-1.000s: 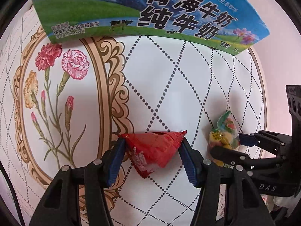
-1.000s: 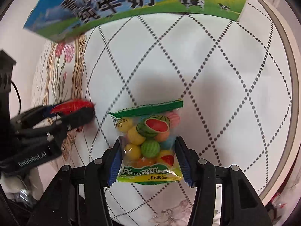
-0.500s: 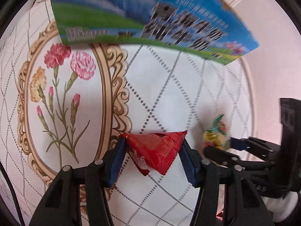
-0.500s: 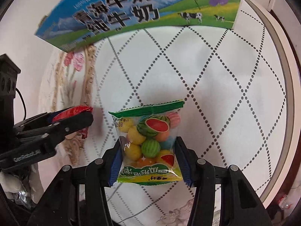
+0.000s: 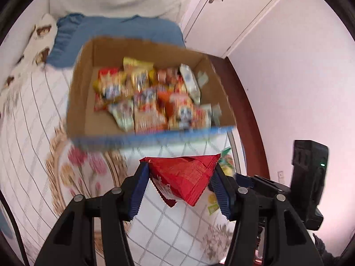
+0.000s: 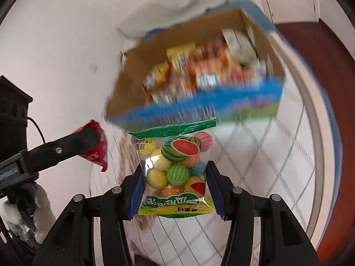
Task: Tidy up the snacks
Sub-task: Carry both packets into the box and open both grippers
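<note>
Left gripper [image 5: 180, 182]: closed on 1 red snack packet [image 5: 184, 178], pinched by its 2 side edges between the blue-padded fingers [image 5: 138, 190], held in the air above the patterned cloth [image 5: 33, 137]; the packet is triangular in outline with a crimped lower edge hanging loose. Right gripper [image 6: 175, 190]: closed on 1 clear bag of fruit-shaped gum balls [image 6: 175, 168], gripped at both sides of its lower half, green seal band uppermost, yellow-green printed band at the bottom; contents show watermelon, yellow, orange and blue balls. The 2 grippers are side by side: in the left wrist view the right gripper [image 5: 224, 166] shows just to the right of the red packet with the gum bag [image 5: 226, 160] partly hidden behind it; in the right wrist view the left gripper [image 6: 88, 140] enters from the left with the red packet [image 6: 97, 153]. Cardboard box [image 5: 88, 102], open-topped, blue printed outer face, blurred in both views: stands on the cloth ahead of both grippers and holds many assorted snack packets [image 5: 155, 97]; individual items cannot be told apart. Both held snacks are outside the box [image 6: 124, 93], short of its near wall. Background: blue pillow [image 5: 111, 31], white door [image 5: 233, 13], pale wall.
</note>
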